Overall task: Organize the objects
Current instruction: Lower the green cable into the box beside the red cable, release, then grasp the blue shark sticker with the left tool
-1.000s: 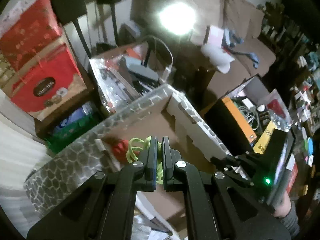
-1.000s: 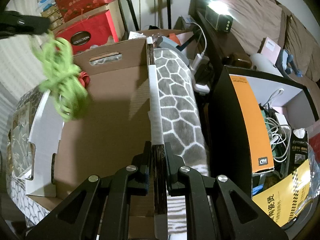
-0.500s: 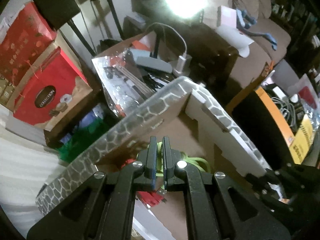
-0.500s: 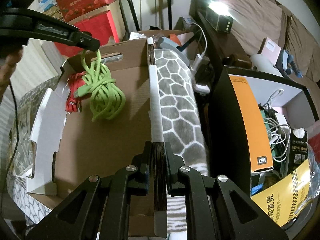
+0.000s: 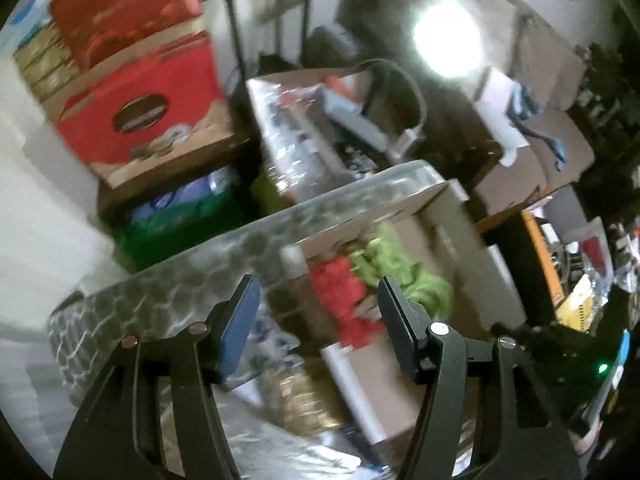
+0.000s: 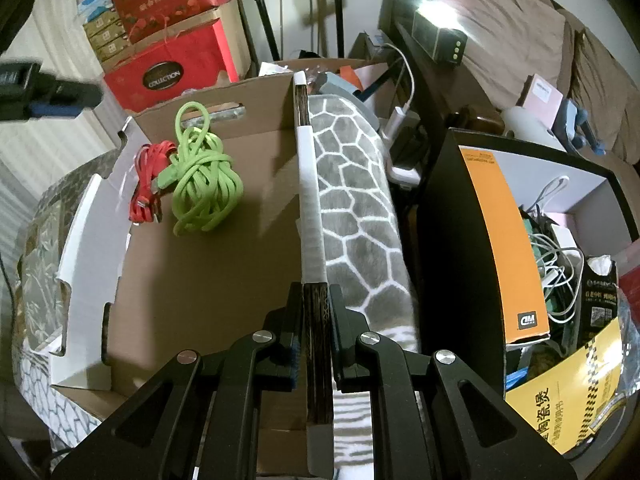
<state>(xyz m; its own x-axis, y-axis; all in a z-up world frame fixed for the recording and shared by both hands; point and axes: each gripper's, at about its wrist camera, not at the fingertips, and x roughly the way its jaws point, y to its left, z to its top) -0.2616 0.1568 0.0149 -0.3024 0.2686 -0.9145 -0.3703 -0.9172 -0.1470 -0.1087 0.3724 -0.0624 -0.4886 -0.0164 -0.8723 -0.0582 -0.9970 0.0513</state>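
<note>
A coiled green cable [image 6: 204, 176] lies on the floor of the open cardboard box [image 6: 208, 280], next to a red cable [image 6: 146, 184]. Both also show blurred in the left wrist view, green cable [image 5: 400, 268] and red cable [image 5: 344, 300]. My left gripper [image 5: 316, 320] is open and empty above the box's near edge; it shows at the upper left of the right wrist view [image 6: 52, 94]. My right gripper [image 6: 316, 328] is shut on the box's right flap [image 6: 310, 200], holding it upright.
A grey blanket with white honeycomb lines [image 6: 356, 208] lies under the box. A black and orange box [image 6: 500, 240] full of white cables stands at the right. Red gift boxes [image 6: 168, 60] are stacked at the back left. A sofa [image 6: 520, 40] is behind.
My left gripper lowered the green cable into the box beside the red one, opened and let it go, then drew back to the left. The right gripper has not moved.
</note>
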